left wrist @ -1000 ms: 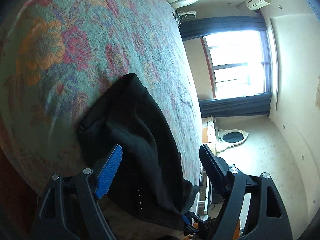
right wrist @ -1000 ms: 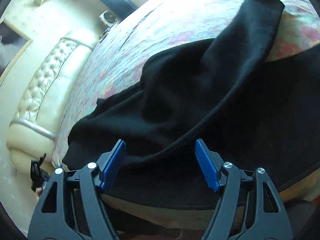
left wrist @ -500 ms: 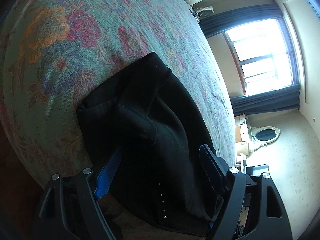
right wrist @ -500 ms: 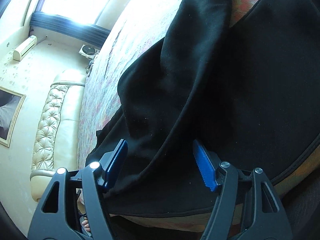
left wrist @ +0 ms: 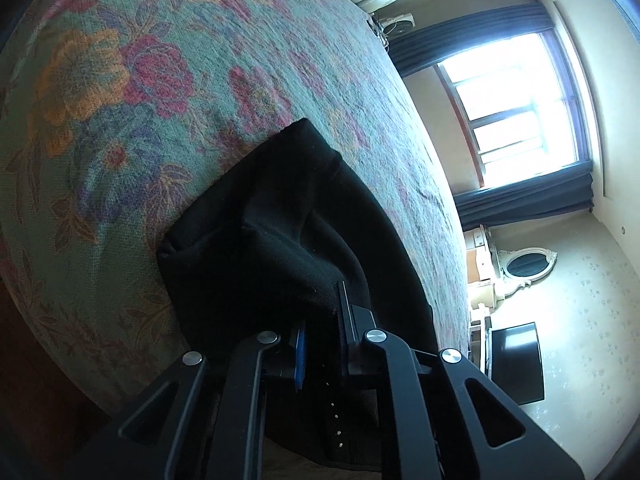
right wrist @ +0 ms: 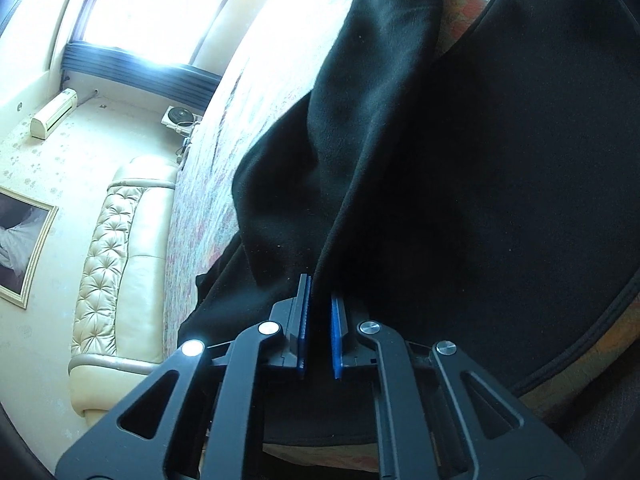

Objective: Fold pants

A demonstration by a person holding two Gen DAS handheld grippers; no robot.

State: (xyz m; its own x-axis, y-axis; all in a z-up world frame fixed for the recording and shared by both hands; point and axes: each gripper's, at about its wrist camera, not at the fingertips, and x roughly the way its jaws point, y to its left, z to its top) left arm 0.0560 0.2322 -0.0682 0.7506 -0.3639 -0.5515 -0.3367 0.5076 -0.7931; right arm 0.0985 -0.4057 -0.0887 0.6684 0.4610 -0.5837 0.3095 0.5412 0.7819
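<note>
Both claws closed since earlier | left claw (left wrist: 320,320) tips buried in pants (left wrist: 260,240)

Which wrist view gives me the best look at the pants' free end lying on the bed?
Left wrist: the pants end in a full squared edge on the bedspread. The right wrist view shows only bunched black cloth and a seam in the right gripper.

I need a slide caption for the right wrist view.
Right gripper shut on black pants lying on a flowered bed.
</note>
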